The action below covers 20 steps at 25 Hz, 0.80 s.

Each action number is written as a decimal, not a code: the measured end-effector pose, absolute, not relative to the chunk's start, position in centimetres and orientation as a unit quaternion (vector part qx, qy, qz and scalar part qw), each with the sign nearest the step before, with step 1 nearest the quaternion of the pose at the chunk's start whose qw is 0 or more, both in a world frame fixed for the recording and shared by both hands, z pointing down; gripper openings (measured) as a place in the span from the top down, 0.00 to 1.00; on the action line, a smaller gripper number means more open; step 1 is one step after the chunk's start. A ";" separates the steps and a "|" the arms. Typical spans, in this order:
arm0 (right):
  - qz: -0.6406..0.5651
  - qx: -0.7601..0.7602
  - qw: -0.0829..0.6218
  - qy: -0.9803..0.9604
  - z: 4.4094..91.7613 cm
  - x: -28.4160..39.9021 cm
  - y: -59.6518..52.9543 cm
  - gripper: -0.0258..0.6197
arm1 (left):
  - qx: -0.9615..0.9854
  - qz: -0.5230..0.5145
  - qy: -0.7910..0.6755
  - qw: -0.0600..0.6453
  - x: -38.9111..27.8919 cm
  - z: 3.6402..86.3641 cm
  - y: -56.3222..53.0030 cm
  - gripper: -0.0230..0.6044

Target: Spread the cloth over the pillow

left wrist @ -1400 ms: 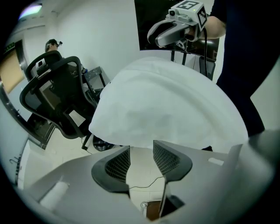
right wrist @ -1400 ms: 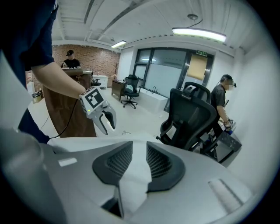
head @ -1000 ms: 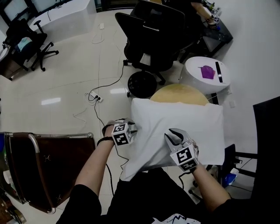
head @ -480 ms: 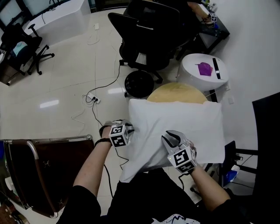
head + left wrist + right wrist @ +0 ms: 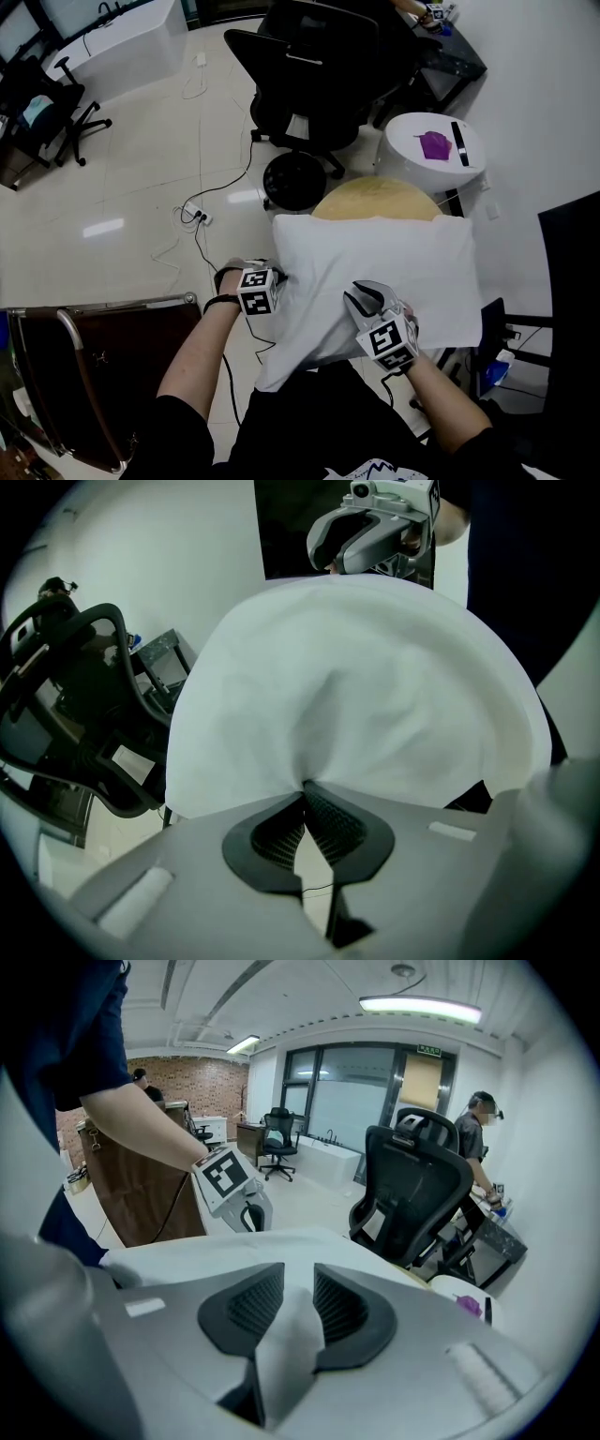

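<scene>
While tight in just-closed left tool (image 5: 307, 794) and right tool (image 5: 298, 1302), cloth (image 5: 375, 262).

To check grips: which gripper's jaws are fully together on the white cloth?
The left gripper: its just-closed jaws meet on a pinch of white cloth; the right gripper clamps a thicker fold, jaws apart.

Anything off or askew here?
Nothing spilled or damaged. The white cloth sits askew: its near left corner hangs down lower than the rest, and it puckers where the left tongs have just closed on it. The right tongs hold a fold too.
</scene>
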State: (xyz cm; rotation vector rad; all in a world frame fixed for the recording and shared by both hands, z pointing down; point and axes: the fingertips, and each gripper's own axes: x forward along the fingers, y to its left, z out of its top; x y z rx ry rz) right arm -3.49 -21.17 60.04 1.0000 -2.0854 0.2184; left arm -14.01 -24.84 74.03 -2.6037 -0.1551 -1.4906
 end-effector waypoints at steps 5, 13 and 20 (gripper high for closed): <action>0.086 0.398 0.399 -0.821 60.1 -3.3 -21.2 0.79 | -0.854 -0.510 -0.048 0.088 -15.6 73.8 -25.5 0.96; 0.085 0.408 0.399 -0.817 59.9 -3.1 -21.8 0.79 | -0.822 -0.550 -0.038 0.140 -18.6 72.6 -28.9 0.96; 0.089 0.414 0.399 -0.814 60.1 -3.1 -22.0 0.79 | -0.823 -0.552 -0.046 0.124 -18.3 73.9 -28.7 0.96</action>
